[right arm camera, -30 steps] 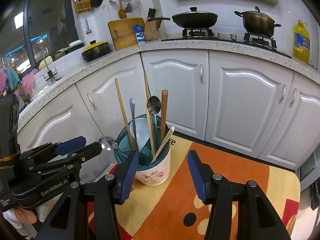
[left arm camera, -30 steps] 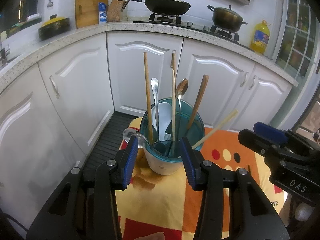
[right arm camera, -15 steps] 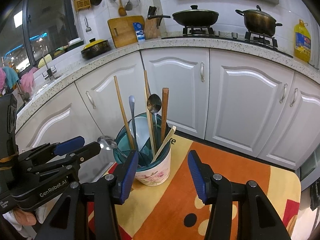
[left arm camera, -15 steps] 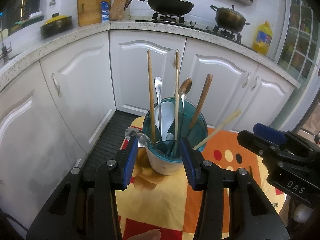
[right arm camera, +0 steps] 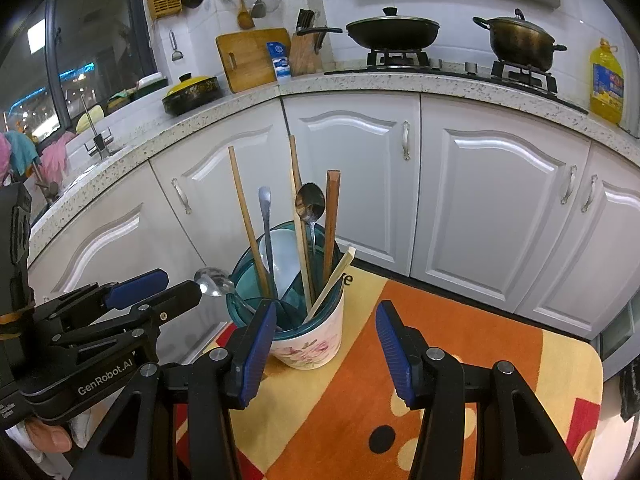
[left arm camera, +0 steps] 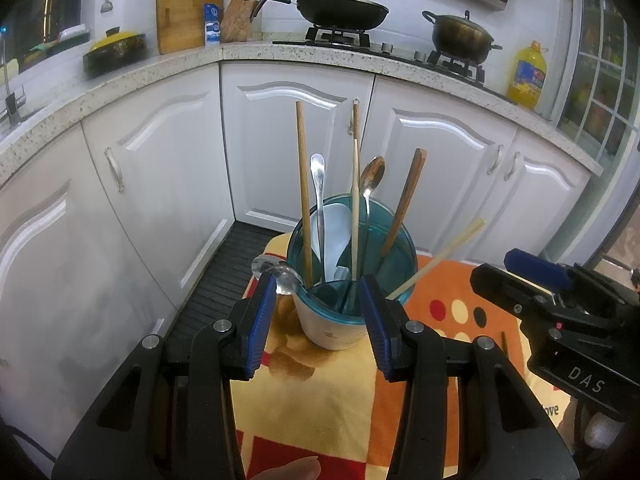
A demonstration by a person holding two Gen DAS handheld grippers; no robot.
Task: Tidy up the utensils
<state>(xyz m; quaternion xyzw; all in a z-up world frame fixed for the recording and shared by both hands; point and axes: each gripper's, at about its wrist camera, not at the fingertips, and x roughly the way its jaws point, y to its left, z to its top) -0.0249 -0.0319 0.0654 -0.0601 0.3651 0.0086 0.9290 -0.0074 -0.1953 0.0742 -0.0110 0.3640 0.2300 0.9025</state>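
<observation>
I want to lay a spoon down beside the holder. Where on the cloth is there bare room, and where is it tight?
Bare cloth lies right of the utensil holder, out to the cloth's far corner near the cabinets. It is tight on the holder's left: a spoon leans out over the rim there, and the left gripper sits close by. The holder itself is crowded with handles.

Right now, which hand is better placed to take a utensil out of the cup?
The left, probably. Its tool is open and frames the cup between its two fingers. The right tool, also open, sits off to the side: the cup is behind its left finger, and its gap faces bare cloth.
</observation>
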